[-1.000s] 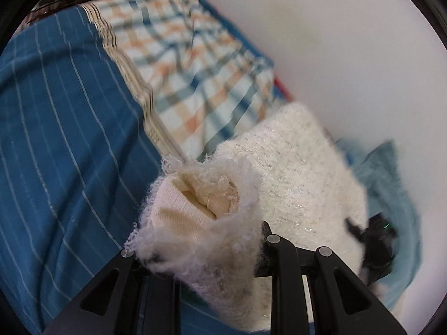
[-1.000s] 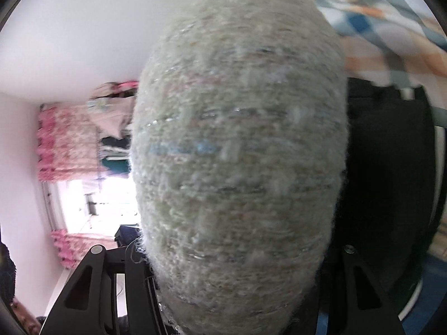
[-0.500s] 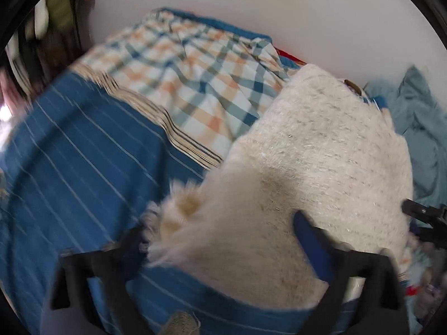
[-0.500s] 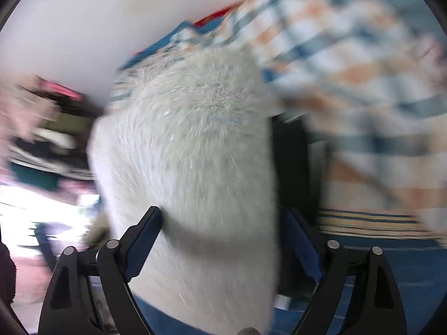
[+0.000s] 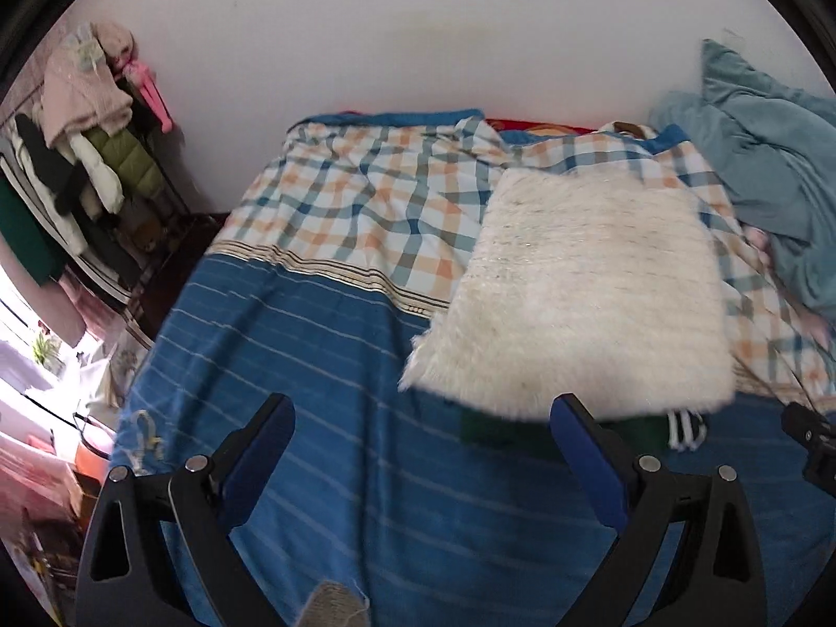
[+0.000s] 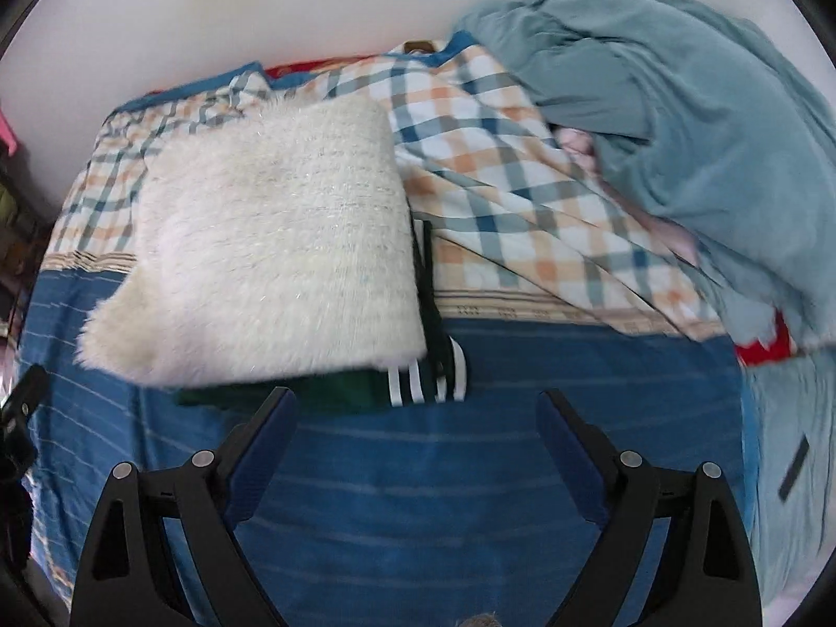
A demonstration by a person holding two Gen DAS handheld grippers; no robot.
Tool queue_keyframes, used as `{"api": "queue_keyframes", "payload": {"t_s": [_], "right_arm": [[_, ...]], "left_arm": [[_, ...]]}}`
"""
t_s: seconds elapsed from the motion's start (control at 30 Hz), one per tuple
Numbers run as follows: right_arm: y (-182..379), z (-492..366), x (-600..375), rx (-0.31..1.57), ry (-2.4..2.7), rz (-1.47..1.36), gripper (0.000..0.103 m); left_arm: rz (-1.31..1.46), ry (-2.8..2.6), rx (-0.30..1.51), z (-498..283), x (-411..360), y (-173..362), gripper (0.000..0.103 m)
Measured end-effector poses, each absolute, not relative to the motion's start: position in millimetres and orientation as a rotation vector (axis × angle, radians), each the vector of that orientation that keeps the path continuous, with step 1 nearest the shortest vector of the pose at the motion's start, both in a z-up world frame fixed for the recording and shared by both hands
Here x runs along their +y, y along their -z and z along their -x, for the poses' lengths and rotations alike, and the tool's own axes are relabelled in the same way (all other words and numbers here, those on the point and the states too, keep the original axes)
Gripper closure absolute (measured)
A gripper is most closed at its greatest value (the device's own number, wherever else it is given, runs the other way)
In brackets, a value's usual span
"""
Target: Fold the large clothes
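Observation:
A folded fuzzy cream sweater [image 5: 585, 292] lies flat on the bed, on top of a folded dark green garment with white stripes [image 5: 684, 428]. It also shows in the right wrist view [image 6: 271, 256], with the green garment [image 6: 418, 381] sticking out under its near edge. My left gripper [image 5: 423, 428] is open and empty, pulled back above the blue striped sheet. My right gripper [image 6: 413, 423] is open and empty, just in front of the green garment.
The bed has a blue striped sheet [image 5: 313, 392] and a plaid blanket [image 5: 366, 209]. A teal duvet [image 6: 705, 120] is piled at the right by the white wall. A clothes rack [image 5: 89, 157] stands at the far left.
Both grippers were shut on the cream sweater; they have opened, let it go on the pile and drawn back from it.

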State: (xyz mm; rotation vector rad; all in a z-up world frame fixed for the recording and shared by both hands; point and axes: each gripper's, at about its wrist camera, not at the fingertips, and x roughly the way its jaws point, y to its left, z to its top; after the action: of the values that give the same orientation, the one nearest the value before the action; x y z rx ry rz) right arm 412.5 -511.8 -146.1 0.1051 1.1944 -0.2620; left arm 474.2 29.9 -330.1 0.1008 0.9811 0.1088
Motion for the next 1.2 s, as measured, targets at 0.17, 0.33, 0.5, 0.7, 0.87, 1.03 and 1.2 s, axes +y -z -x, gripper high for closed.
{"api": "queue_keyframes", "payload": {"t_s": [0.17, 0.33, 0.5, 0.7, 0.87, 1.03, 1.2], "right_arm": [[64, -339, -500, 1.128, 0.297, -0.096, 0.009], [-22, -253, -485, 1.044, 0.324, -0.083, 0.009], [-103, -174, -469, 0.968, 0.321, -0.086, 0.009], [-177, -103, -457, 0.880, 0.297, -0.069, 0.009], [-218, -55, -449, 0.828, 0.274, -0.056, 0.009], [-239, -24, -442, 0.799, 0.261, -0.056, 0.009], [-253, -1, -437, 0.776, 0.268, -0.035, 0.009]], "left_arm": [[-0.093, -0.056, 0.942, -417, 39, 269, 0.003], [-0.085, -0.004, 0.893, -354, 45, 205, 0.003], [-0.080, 0.030, 0.837, -298, 48, 147, 0.003], [-0.050, 0.035, 0.793, -246, 57, 100, 0.003], [-0.053, 0.038, 0.751, -214, 60, 75, 0.003], [-0.084, 0.053, 0.704, -189, 59, 59, 0.003], [-0.063, 0.048, 0.687, -177, 64, 49, 0.003]]}}
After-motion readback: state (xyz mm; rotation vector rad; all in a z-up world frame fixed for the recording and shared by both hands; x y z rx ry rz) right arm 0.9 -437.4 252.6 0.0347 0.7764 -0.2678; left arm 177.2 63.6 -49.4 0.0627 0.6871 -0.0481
